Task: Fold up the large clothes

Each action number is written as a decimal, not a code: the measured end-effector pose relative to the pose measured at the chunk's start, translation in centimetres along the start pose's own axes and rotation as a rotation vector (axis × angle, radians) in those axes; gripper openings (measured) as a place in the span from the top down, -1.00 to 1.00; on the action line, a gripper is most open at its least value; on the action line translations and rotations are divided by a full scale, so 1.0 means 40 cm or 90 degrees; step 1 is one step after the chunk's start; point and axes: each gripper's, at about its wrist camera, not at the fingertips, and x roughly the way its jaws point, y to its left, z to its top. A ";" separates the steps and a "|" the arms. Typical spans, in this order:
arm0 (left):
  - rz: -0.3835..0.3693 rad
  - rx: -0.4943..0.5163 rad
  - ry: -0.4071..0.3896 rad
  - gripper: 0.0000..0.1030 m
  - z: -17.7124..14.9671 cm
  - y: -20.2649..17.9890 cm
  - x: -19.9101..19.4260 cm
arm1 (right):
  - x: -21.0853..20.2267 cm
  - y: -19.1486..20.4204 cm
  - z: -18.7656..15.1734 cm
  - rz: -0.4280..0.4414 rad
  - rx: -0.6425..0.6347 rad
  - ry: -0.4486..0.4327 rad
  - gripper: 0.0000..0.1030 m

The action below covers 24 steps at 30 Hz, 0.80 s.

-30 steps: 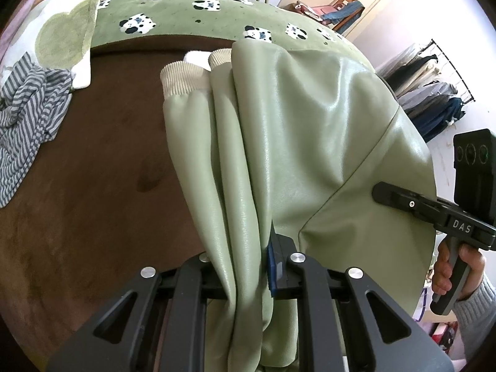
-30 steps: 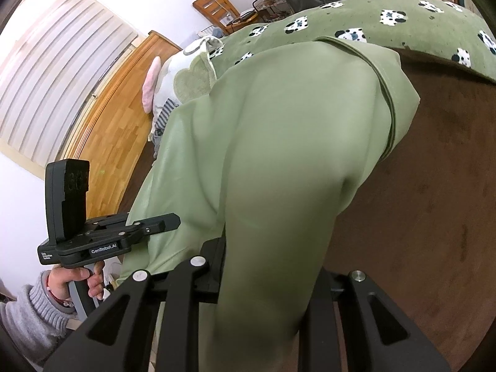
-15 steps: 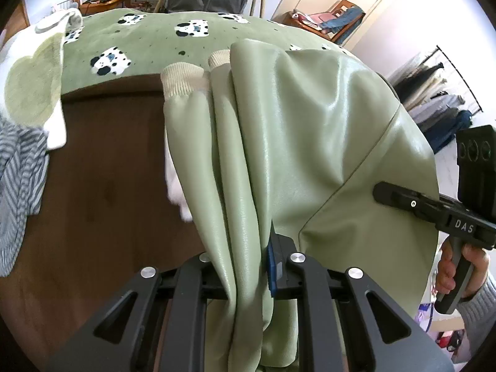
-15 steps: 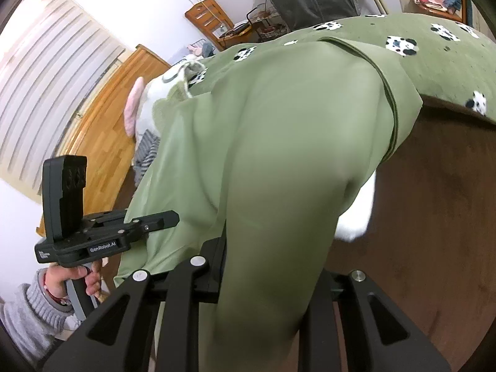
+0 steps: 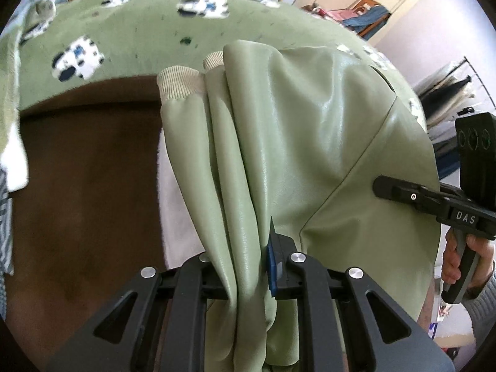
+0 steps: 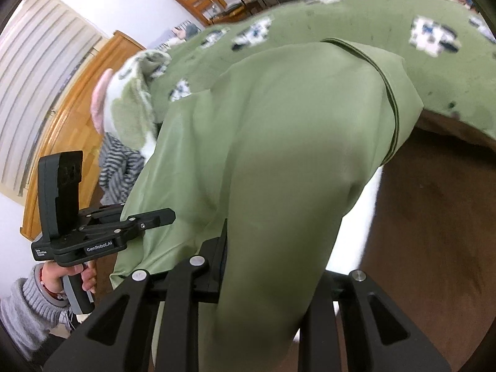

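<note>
So we're mid-fold: left gripper (image 5: pixel 248 266) and right gripper (image 6: pixel 272 266) both clamp the green jacket (image 5: pixel 310 142), held up above the brown bedspread (image 5: pixel 86 192). Next we lower it flat, we reckon.

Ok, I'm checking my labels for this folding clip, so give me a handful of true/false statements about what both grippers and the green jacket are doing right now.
1. The left gripper is shut on the green jacket. True.
2. The right gripper is open and holds nothing. False: green fabric runs between its jaws, so it is also shut on the jacket.
3. The jacket lies flat and folded on the brown blanket. False: it hangs raised from both grippers.
4. A ribbed beige cuff shows at the end of a sleeve. True.
5. A striped grey garment lies off to the side. True.
6. The bedspread behind is plain blue. False: it is green with panda prints.
</note>
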 end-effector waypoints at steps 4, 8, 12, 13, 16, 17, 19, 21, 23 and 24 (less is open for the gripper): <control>0.015 -0.001 0.019 0.57 -0.001 0.036 0.099 | 0.085 -0.075 0.002 0.006 -0.002 0.017 0.47; 0.017 0.012 -0.004 0.49 0.001 0.042 0.114 | 0.102 -0.101 -0.001 -0.008 -0.044 0.003 0.35; 0.036 0.023 -0.011 0.38 -0.019 0.035 0.124 | 0.107 -0.106 -0.013 -0.014 -0.055 0.001 0.23; 0.031 0.014 -0.011 0.35 -0.017 0.043 0.127 | 0.108 -0.108 -0.012 -0.014 -0.051 0.000 0.21; 0.020 -0.011 -0.004 0.18 0.002 0.074 0.138 | 0.105 -0.116 -0.010 -0.031 -0.040 0.000 0.01; 0.020 -0.012 0.000 0.12 0.009 0.083 0.137 | 0.100 -0.115 -0.010 -0.046 -0.038 0.001 -0.08; 0.027 -0.008 0.000 -0.10 0.010 0.086 0.119 | 0.091 -0.116 -0.012 -0.057 -0.030 0.006 -0.14; 0.050 -0.004 -0.007 -0.24 0.007 0.090 0.098 | 0.078 -0.117 -0.018 -0.065 -0.024 0.009 -0.19; 0.055 -0.014 -0.022 -0.24 0.010 0.108 0.058 | 0.060 -0.115 -0.026 -0.087 -0.025 0.008 -0.32; 0.055 -0.021 -0.028 -0.27 0.012 0.117 0.042 | 0.044 -0.113 -0.030 -0.110 -0.029 0.002 -0.48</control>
